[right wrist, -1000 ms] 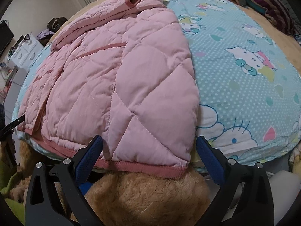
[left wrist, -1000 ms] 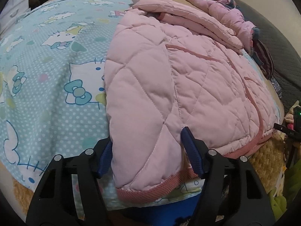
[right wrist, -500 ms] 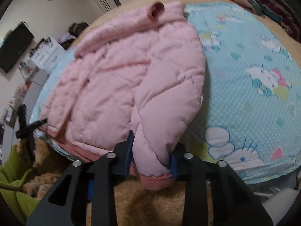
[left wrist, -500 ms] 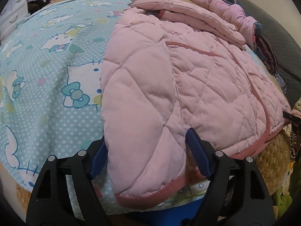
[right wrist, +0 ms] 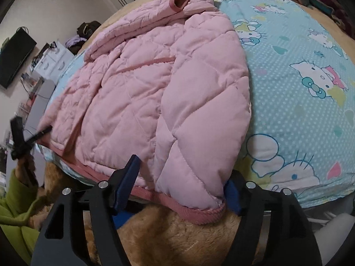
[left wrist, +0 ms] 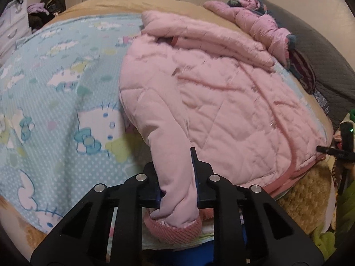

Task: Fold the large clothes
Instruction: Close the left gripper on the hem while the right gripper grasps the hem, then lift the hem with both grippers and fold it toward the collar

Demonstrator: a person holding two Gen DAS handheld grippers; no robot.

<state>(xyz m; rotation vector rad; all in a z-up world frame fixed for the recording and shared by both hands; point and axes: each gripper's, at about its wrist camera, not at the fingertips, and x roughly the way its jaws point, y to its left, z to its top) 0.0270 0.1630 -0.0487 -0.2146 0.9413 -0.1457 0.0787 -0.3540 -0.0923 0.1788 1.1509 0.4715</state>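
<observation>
A pink quilted jacket (left wrist: 217,102) lies spread on a bed with a light blue cartoon-cat sheet (left wrist: 55,102); its sleeves are folded across the far end. My left gripper (left wrist: 177,186) is shut on the jacket's near hem corner, bunching the fabric and its ribbed pink trim between the blue pads. In the right wrist view the jacket (right wrist: 155,93) fills the middle. My right gripper (right wrist: 179,190) stands open around the other hem corner, with the fabric between its blue pads (right wrist: 126,177) but not squeezed.
A brown fuzzy blanket (right wrist: 177,239) hangs over the bed's near edge. More pink and striped clothes (left wrist: 261,28) are piled at the far right. A white dresser (right wrist: 51,59) and a dark screen (right wrist: 13,55) stand beyond the bed.
My left gripper has closed on the hem corner and bunched it. My right gripper, shut on its corner half a second ago, has opened wide again.
</observation>
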